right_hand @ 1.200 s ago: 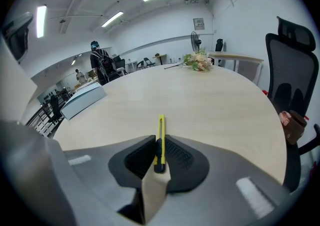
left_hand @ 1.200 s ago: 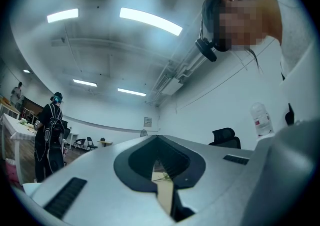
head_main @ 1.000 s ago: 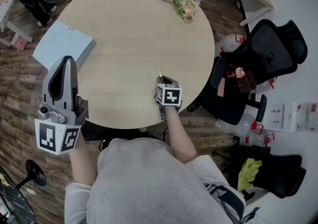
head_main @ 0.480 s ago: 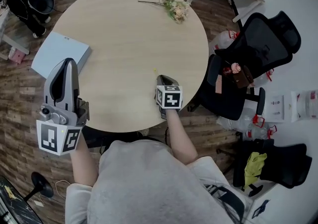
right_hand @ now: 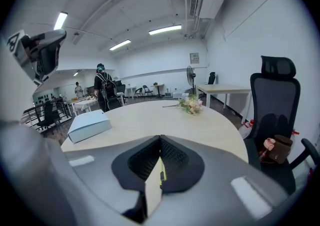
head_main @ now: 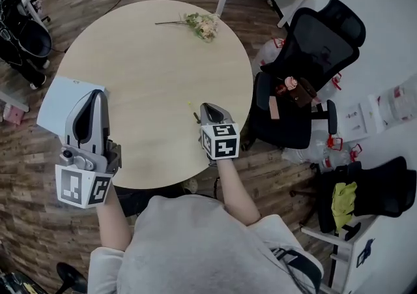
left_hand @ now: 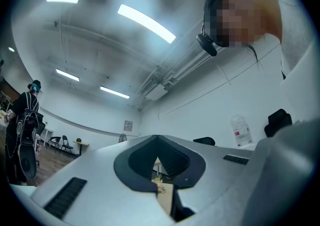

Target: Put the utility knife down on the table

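Observation:
My right gripper (head_main: pixel 208 109) hovers over the near right part of the round wooden table (head_main: pixel 143 71), shut on the utility knife (head_main: pixel 193 109). Only the knife's thin yellow tip and a dark bit show past the jaws on their left. In the right gripper view the knife (right_hand: pixel 162 172) is a yellow and black sliver clamped between the dark pads of that gripper (right_hand: pixel 160 162). My left gripper (head_main: pixel 94 96) is held up by the table's near left edge, shut and empty. Through the narrow slit of the left gripper (left_hand: pixel 159 162) only the table and flowers show.
A flower sprig (head_main: pixel 201 25) lies at the table's far side. A light blue box (head_main: pixel 57 102) sits at the left edge, partly behind my left gripper. A black office chair (head_main: pixel 306 58) stands close to the table's right. People and furniture stand far off (right_hand: pixel 105 92).
The head view has swung, so the table sits lower and further left in the frame. My right gripper keeps the knife over the near right edge. The left gripper stays raised.

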{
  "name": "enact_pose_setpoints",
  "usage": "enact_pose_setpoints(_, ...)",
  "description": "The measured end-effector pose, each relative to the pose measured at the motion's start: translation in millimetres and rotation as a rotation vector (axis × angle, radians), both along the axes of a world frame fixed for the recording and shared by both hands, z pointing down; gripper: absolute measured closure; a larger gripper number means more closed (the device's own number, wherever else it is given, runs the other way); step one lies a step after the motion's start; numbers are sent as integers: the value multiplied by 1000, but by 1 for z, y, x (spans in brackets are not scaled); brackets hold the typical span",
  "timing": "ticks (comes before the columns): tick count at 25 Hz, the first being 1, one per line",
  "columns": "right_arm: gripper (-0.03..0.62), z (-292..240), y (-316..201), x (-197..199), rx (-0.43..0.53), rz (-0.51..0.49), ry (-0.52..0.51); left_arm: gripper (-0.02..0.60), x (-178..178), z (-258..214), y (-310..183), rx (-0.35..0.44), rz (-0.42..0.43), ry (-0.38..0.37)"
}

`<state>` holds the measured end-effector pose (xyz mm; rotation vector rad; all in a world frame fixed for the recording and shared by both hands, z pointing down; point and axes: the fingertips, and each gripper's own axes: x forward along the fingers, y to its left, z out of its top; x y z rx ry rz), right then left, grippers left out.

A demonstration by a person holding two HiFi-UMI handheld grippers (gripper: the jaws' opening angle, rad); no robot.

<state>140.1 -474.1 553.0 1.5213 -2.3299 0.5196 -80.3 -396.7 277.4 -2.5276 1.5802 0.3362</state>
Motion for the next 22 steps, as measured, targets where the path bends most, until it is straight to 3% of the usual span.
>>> enact_pose_setpoints(22,583,-158,83,42,370,166,16,574,40,-21,31,46,203,22)
